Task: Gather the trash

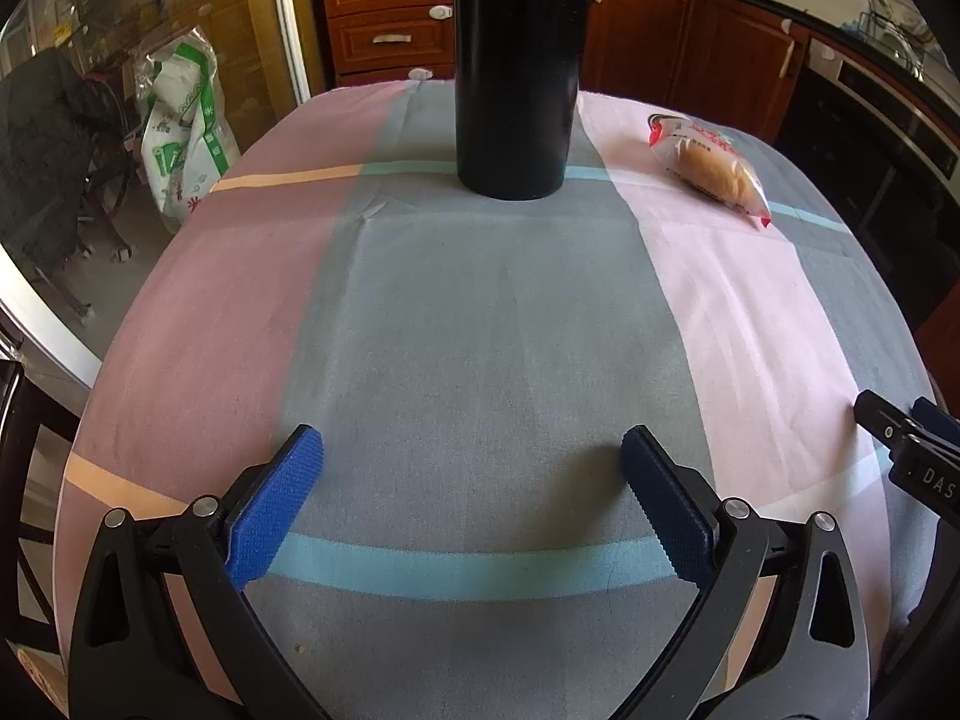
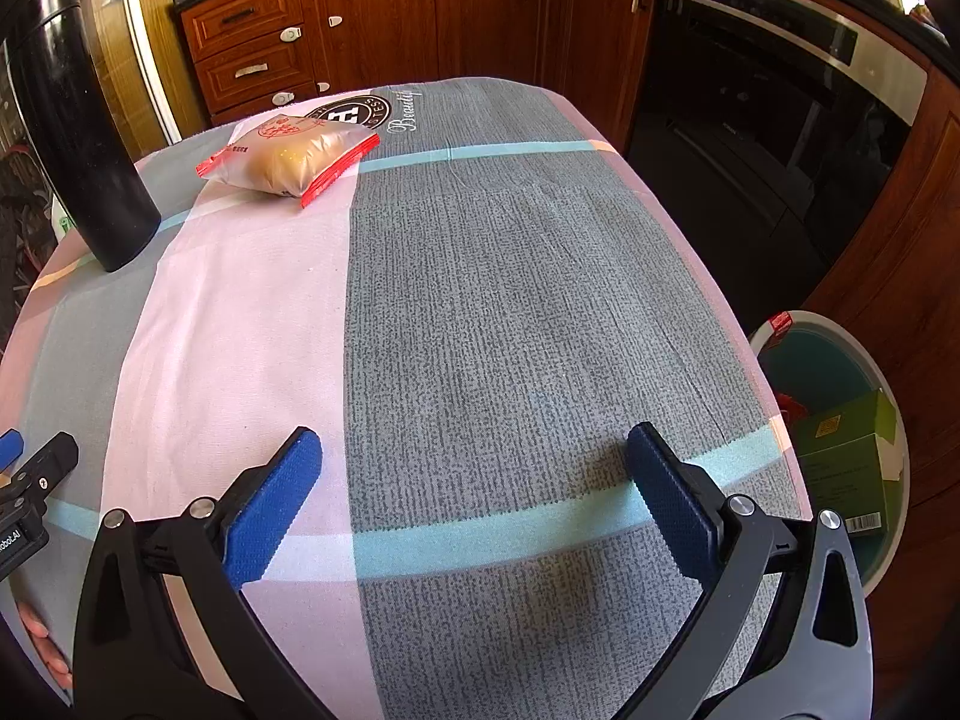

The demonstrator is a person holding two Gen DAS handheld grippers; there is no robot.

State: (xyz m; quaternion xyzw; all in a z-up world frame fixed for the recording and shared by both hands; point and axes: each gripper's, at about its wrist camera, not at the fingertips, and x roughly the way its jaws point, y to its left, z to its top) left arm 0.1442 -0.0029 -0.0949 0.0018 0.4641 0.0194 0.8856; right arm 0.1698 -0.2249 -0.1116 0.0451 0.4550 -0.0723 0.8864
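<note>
A packaged bun in a clear wrapper with red edges lies on the far right of the tablecloth; it also shows in the right wrist view at the far left. My left gripper is open and empty, low over the near middle of the table. My right gripper is open and empty over the grey part of the cloth. A trash bin with a teal liner stands on the floor right of the table, holding a green box.
A tall black cylinder bottle stands on the table ahead of the left gripper, and shows at the left of the right wrist view. The striped tablecloth covers the table. Wooden cabinets and an oven stand behind.
</note>
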